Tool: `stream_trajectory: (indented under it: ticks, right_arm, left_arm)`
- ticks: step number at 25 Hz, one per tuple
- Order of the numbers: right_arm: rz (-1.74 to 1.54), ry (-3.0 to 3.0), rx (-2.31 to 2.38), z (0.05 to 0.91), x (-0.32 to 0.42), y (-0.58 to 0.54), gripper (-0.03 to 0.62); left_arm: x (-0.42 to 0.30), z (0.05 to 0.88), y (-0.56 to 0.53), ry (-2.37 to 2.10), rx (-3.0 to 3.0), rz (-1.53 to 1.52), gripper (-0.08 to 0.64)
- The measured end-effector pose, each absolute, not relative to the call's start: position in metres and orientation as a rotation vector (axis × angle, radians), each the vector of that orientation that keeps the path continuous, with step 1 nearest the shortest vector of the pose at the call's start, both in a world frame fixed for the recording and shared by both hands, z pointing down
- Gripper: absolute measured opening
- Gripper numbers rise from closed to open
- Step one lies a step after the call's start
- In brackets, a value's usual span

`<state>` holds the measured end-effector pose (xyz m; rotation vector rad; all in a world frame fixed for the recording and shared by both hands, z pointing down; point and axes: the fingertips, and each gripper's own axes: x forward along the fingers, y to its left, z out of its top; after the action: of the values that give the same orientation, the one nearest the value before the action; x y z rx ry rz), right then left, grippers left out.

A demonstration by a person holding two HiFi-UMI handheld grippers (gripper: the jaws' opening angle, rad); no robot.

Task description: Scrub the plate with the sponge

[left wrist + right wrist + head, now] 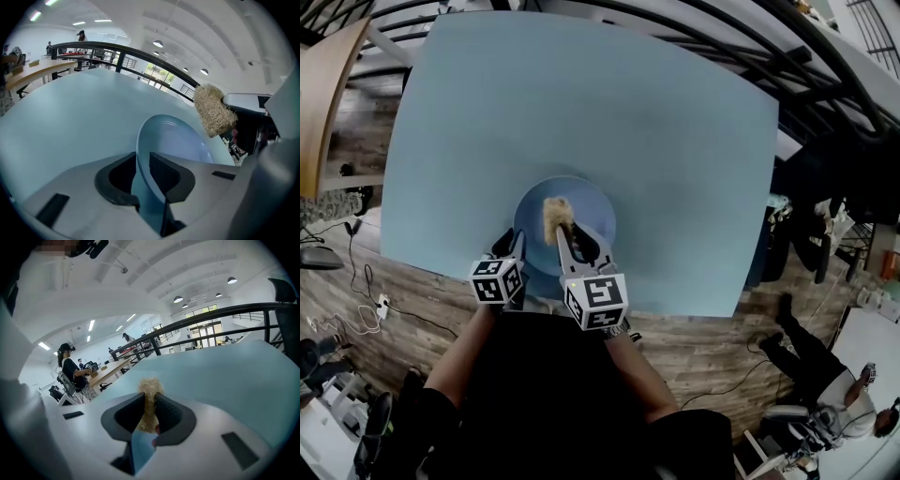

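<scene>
The big, matte, pale blue rectangular table top is spreading wide ahead of both grippers and to each side of them. Its near edge is running just behind their jaws, and a dark metal railing is standing beyond its far edge. Wood-patterned flooring is showing under the near edge.

The round, smooth, glossy, pale blue plate is sitting near that near edge, directly in front of the tools, with a lot of blue surface beyond it. Its shallow raised rim is curving away from the left gripper.

In the left gripper view, the left gripper is clamping this plate. The near rim is passing between its two dark ribbed pads, which are pressing on both faces.

The right gripper is reaching over the plate, just beside the left one. In its own view the right gripper is squeezing the tan, rough, fibrous sponge, and the tuft is sticking out past the jaw tips.

From the head view the sponge is lying over the middle of the plate. From the left gripper view the sponge is looking dry and straw-like. Whether it is touching the plate I cannot tell.
</scene>
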<state>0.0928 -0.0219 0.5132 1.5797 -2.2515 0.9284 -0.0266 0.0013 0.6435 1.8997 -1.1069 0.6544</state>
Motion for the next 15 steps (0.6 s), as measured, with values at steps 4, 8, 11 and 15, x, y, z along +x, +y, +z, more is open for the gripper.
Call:
stream_trajectory:
  ticks: [4, 8, 11, 15]
  right_arm:
    - [0.926, -2.262, 1.547, 0.518, 0.090, -0.023, 0.069]
    - [0.929, -2.265, 1.524, 0.525, 0.087, -0.026, 0.069]
    - [0.929, -2.263, 1.496, 0.530, 0.086, -0.029, 0.069]
    - [0.935, -2.249, 1.469, 0.539, 0.084, -0.028, 0.069]
  left_arm:
    - [-0.031, 0.648, 0.002, -1.168, 1.854, 0.668, 0.005]
    - [-0.037, 0.652, 0.002, -1.195, 1.822, 0.681, 0.006]
    - [-0.037, 0.654, 0.000, -1.208, 1.802, 0.679, 0.005]
    - [-0.039, 0.652, 0.000, -1.221, 1.775, 0.661, 0.006]
